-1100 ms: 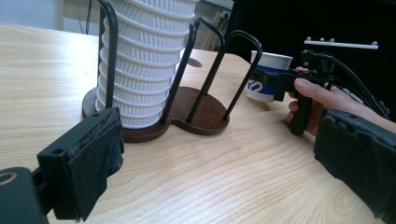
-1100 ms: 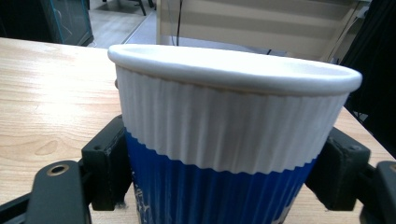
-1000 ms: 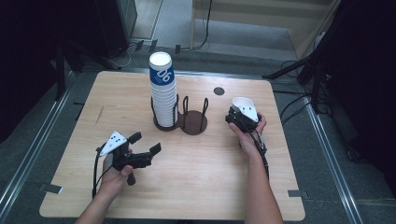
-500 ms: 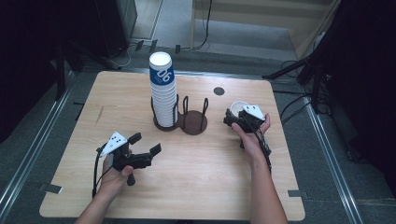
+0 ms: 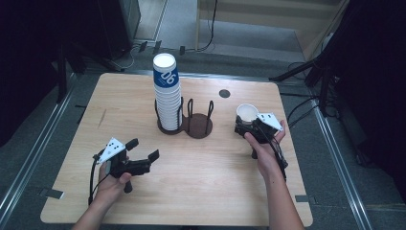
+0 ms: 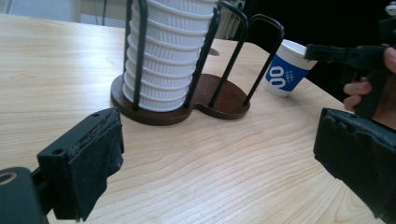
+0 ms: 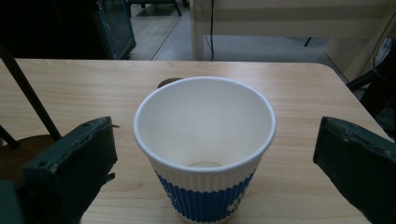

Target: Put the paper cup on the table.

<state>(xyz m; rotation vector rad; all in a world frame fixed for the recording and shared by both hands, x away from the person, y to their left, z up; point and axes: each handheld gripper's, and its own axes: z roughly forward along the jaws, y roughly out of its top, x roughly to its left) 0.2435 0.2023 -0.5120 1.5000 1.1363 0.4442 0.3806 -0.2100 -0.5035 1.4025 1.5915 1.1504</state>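
Cup (image 7: 204, 148) work looks to be at the point just after a set-down: one paper cup stands upright and alone on the table (image 5: 201, 191), right of the rack (image 5: 184, 125), and nothing grips it.

Going left to right: the left gripper (image 5: 142, 158) rests low over the near left of the table, jaws spread and empty, aimed toward the rack. The tall stack of cups (image 5: 167, 96) fills the rack's left ring; its right ring is bare. Well to the right sits the single cup, with the right gripper (image 7: 210, 186) just behind it. Its jaws have just been opening and now stand wide on either side of the cup, pads clear of the wall.

Next, I judge, the right gripper should back off without knocking the cup, then go for another from the stack.
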